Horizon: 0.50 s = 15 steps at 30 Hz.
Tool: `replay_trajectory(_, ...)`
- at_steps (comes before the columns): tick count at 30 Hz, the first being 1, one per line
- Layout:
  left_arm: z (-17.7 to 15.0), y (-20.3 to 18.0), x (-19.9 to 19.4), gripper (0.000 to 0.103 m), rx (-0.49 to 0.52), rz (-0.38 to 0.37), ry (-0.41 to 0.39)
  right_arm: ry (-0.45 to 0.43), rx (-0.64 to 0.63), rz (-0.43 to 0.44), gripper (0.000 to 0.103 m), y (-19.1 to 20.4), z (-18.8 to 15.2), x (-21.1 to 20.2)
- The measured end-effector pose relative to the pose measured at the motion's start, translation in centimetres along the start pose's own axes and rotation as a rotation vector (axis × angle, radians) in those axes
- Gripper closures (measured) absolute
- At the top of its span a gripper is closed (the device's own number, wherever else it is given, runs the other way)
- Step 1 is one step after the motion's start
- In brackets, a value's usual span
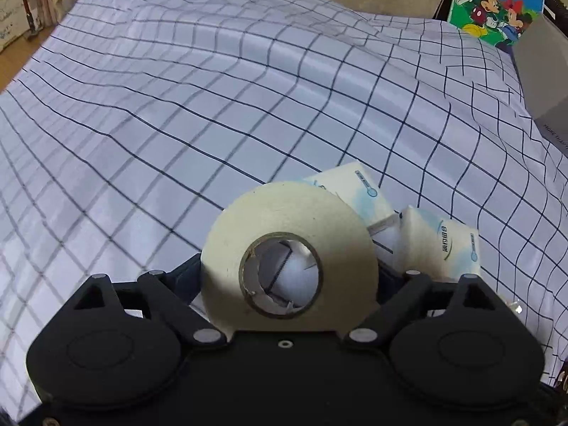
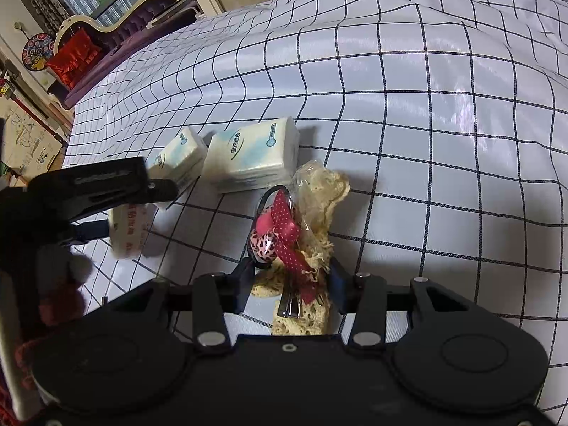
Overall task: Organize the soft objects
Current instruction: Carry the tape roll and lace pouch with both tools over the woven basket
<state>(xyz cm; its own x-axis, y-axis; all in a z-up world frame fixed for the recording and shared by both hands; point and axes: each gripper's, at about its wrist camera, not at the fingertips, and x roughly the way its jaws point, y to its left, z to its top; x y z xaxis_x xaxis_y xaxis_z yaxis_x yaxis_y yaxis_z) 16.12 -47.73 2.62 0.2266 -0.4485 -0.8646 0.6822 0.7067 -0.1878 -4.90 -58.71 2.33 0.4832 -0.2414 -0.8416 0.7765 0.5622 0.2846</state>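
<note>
Left gripper (image 1: pixel 289 277) jaws around tape roll (image 1: pixel 289 259); right gripper (image 2: pixel 289 284) jaws pinching sponge bundle (image 2: pixel 309 245).

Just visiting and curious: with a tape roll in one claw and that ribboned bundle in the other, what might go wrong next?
The tape roll sits between the left gripper fingers above the bed; if they are not gripping it firmly, it might drop and roll across the sloping checked sheet. It could also bump the tissue packs right beside it. The right gripper pinches a crinkly ribboned bundle, which might slip or tear.
</note>
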Motion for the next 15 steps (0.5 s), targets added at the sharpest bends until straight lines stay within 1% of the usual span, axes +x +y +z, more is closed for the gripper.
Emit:
replay_trajectory(4,0.1,0.7,-2.0,0.015,0.0,0.057,-0.015,-0.015,-0.002,-0.025,0.06,0.0,0.0,-0.2)
replay_trajectory(7,-0.1,2.0,-3.3,0.015,0.005,0.143,-0.033,-0.017,0.0,-0.033,0.06,-0.1,0.1,-0.2)
replay_trajectory(10,-0.6,4.4,-4.1,0.015,-0.019,0.218,-0.025,-0.028,-0.003,-0.057,0.06,-0.1,0.1,-0.4)
replay_trajectory(15,-2.3,9.8,-5.2,0.015,-0.106,0.316,0.005,-0.038,-0.013,-0.09,0.06,-0.1,0.1,-0.4)
